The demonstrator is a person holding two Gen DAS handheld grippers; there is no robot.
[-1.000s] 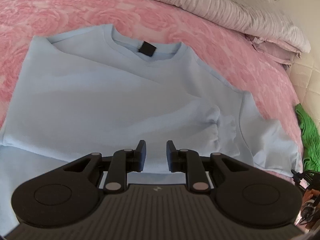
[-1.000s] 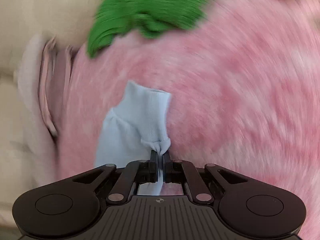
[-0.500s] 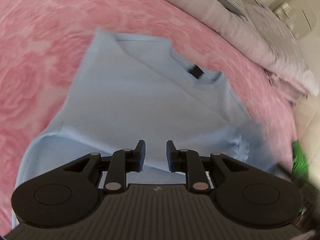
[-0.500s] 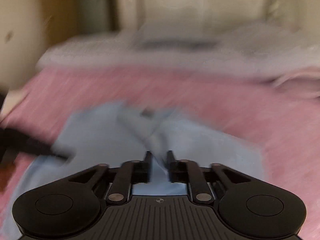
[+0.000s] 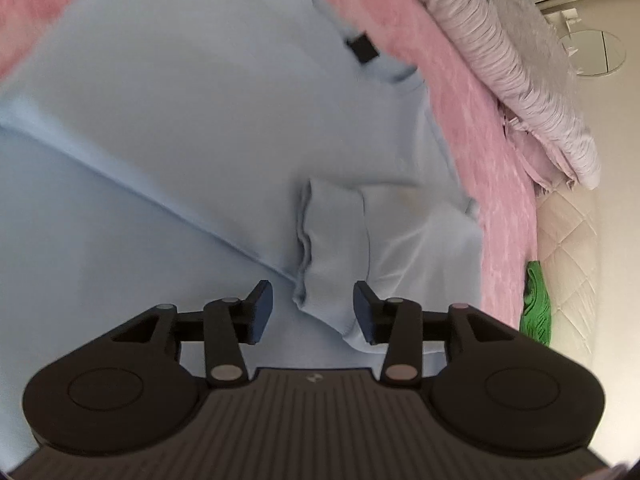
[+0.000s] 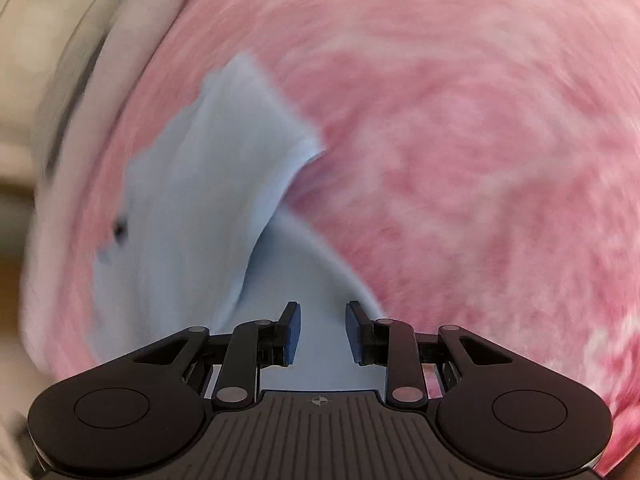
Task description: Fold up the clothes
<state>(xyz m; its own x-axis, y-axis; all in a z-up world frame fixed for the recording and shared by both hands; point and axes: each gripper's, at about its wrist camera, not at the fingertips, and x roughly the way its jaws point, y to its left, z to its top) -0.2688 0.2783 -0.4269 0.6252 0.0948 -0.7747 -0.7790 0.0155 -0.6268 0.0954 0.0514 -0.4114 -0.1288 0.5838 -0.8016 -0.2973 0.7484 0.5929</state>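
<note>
Scene: a light blue top (image 5: 168, 128) lies spread on a pink bedspread (image 5: 472, 120), neck label toward the far edge.
Cuff: a sleeve is folded in over the body; its ribbed cuff (image 5: 332, 240) lies just ahead of the left gripper (image 5: 314, 312).
Cuff axis: it runs roughly away from the jaws, tilted slightly, its near end reaching in between them.
Left jaws: spread wide, holding nothing; cloth lies below them.
Right gripper (image 6: 322, 330): jaws parted, empty, hovering over blue cloth near the bedspread's edge.
Nearer arm: the left, judging by the cuff's place between its fingers.
Left view only: the cuff, the neck label, a grey duvet (image 5: 512, 68) and a green garment (image 5: 536, 304) off to the right.
Right view only: a raised flap (image 6: 224, 168) of the top, standing up from the bed; the picture is blurred, so which part it is cannot be told.
</note>
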